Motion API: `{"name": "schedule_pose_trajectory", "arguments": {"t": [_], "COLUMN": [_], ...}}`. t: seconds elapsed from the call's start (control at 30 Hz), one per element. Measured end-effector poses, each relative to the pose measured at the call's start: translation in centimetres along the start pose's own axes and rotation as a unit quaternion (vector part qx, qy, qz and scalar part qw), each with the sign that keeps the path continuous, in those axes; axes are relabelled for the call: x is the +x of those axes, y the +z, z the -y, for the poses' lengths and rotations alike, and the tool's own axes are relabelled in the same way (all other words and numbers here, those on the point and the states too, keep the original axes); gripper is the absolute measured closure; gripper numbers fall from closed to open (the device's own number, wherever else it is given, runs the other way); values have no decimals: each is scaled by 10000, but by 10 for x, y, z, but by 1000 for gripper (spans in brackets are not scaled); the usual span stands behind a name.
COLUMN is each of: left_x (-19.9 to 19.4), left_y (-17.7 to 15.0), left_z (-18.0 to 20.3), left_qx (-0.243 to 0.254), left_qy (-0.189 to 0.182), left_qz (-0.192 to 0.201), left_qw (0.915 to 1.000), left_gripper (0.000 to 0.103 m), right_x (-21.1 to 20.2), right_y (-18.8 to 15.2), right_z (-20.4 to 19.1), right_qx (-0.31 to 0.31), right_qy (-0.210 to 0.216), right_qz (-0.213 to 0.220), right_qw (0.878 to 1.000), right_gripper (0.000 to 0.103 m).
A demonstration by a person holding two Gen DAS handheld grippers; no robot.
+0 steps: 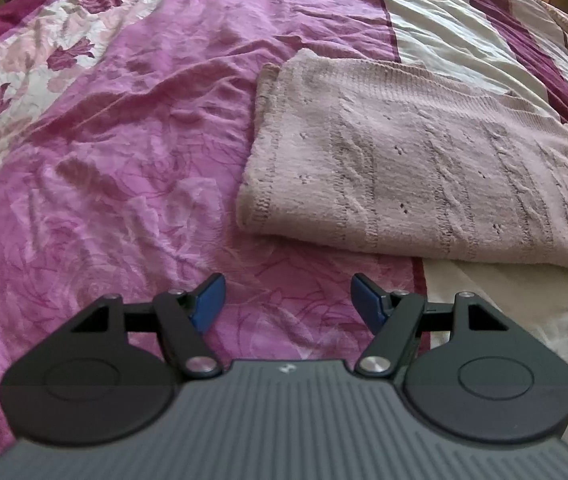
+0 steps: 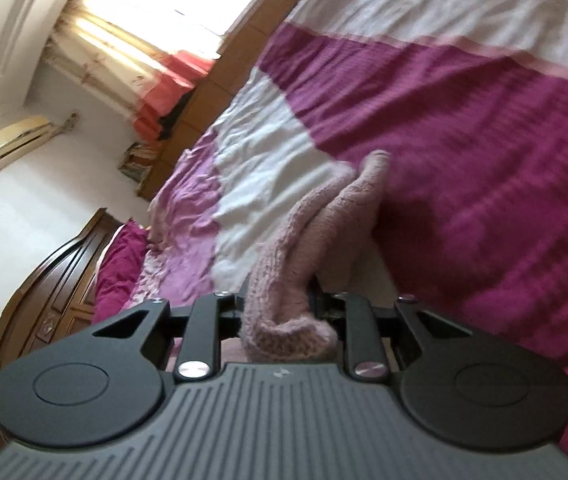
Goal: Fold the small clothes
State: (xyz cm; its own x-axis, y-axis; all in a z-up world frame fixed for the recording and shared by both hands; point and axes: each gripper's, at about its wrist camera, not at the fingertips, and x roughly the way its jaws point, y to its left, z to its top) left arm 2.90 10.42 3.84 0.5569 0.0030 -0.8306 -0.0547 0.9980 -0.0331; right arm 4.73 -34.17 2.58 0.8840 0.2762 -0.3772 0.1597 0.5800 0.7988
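A pale pink cable-knit garment [image 1: 415,164] lies flat on the bed in the left wrist view, its left edge folded double. My left gripper [image 1: 287,304] hovers open just short of the garment's near edge, with only bedspread between its blue pads. In the right wrist view my right gripper [image 2: 280,312] is shut on a bunched edge of the same pink knit garment [image 2: 315,236], which rises off the bed and trails away from the jaws. The knit hides the right fingertips.
The bed is covered by a pink and magenta rose-patterned bedspread [image 1: 116,168] with white stripes [image 2: 280,168]. A dark wooden headboard [image 2: 44,296], a curtained window [image 2: 172,20] and a wall air conditioner [image 2: 16,140] show in the right wrist view.
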Motion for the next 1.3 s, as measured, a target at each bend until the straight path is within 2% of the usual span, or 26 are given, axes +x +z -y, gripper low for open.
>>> {"name": "schedule_pose_trajectory", "arguments": {"t": [0.23,0.4,0.77,0.9,1.03,1.27,1.3], "left_x": [-8,-15,-26,-26,-24,-22,-23], "left_y": [4,12,20,17,14,14,14], "left_z": [-16,-34,-65,-77,-90,-110,-113], "left_qx": [2,-113,-366,-455,-547,-652,-653], "left_qy": [92,219,238,217,235,313,325], "left_qz": [128,266,489,510,492,504,520], "left_qw": [9999,9993,9978,9974,9970,9961,9960], "left_gripper": [32,32,32,32,32,32,32], "right_x": [11,20,56,73,97,142,146], "right_y": [3,-7,-56,-90,-136,-219,-226], "right_z": [-47,-90,-181,-210,-231,-235,-234], "right_qx": [-448,-838,-1257,-1644,-2188,-2884,-2966], "right_qy": [394,707,1457,1458,1295,718,677], "right_qz": [-120,-237,-738,-1070,-1489,-2212,-2264], "right_qw": [9981,9937,9785,9697,9556,9288,9253], "right_gripper": [79,79,80,80,80,78,74]}}
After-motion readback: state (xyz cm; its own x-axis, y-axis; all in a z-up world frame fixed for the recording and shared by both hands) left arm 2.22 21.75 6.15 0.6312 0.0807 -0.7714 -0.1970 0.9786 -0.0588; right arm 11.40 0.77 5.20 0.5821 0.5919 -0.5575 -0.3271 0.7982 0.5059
